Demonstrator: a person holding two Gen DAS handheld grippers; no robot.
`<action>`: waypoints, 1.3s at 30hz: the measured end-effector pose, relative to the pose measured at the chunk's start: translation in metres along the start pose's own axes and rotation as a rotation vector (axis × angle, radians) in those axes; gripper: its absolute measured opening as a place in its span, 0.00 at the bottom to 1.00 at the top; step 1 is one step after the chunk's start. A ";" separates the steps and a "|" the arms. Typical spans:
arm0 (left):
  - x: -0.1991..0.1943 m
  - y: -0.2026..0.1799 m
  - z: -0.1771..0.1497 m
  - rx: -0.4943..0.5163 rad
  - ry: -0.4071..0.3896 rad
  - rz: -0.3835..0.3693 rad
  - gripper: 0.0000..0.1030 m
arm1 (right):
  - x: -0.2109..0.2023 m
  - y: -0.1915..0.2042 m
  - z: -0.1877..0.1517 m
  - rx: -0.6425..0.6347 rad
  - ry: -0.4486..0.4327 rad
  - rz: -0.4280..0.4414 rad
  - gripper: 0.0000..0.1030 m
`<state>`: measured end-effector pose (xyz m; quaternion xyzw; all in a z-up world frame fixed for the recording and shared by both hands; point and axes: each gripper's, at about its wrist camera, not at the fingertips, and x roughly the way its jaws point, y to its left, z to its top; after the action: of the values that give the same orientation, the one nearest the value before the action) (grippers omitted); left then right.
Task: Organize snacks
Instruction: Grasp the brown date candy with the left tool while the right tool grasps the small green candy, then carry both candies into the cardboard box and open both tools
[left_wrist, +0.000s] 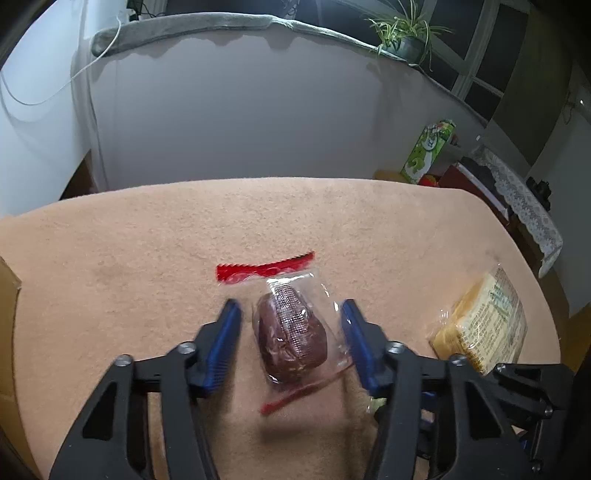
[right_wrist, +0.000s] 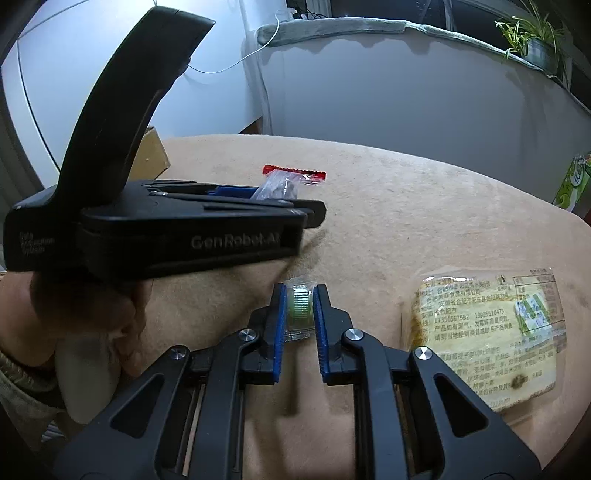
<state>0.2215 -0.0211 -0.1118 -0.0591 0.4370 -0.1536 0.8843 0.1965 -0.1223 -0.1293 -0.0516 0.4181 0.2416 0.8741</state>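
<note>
A dark red-brown snack in a clear wrapper with red serrated ends (left_wrist: 291, 332) lies on the beige cloth-covered table (left_wrist: 147, 251). My left gripper (left_wrist: 291, 310) is open and straddles it, one blue pad on each side, not touching. The snack also shows in the right wrist view (right_wrist: 280, 184) beyond the left gripper's black body (right_wrist: 184, 225). My right gripper (right_wrist: 298, 291) is shut on a small green candy in a clear wrapper (right_wrist: 300, 308). A flat yellow cracker pack with a printed label (right_wrist: 487, 332) lies to its right; it also shows in the left wrist view (left_wrist: 484, 325).
A cardboard box (right_wrist: 151, 155) stands at the table's far left edge. A green carton (left_wrist: 428, 147) and a lace-covered stand (left_wrist: 517, 192) are beyond the table's right side. A white wall ledge with a potted plant (left_wrist: 402, 37) runs behind.
</note>
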 end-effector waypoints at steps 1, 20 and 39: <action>0.000 0.002 0.001 -0.003 -0.001 -0.010 0.42 | -0.003 -0.001 -0.001 0.006 -0.008 0.001 0.14; -0.091 0.012 -0.045 -0.005 -0.181 -0.063 0.34 | -0.097 -0.037 -0.028 0.196 -0.238 0.046 0.14; -0.178 0.020 -0.074 -0.015 -0.334 -0.017 0.34 | -0.134 0.019 -0.018 0.100 -0.306 0.056 0.14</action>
<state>0.0661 0.0574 -0.0272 -0.0943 0.2845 -0.1459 0.9428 0.1034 -0.1613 -0.0368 0.0411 0.2928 0.2499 0.9220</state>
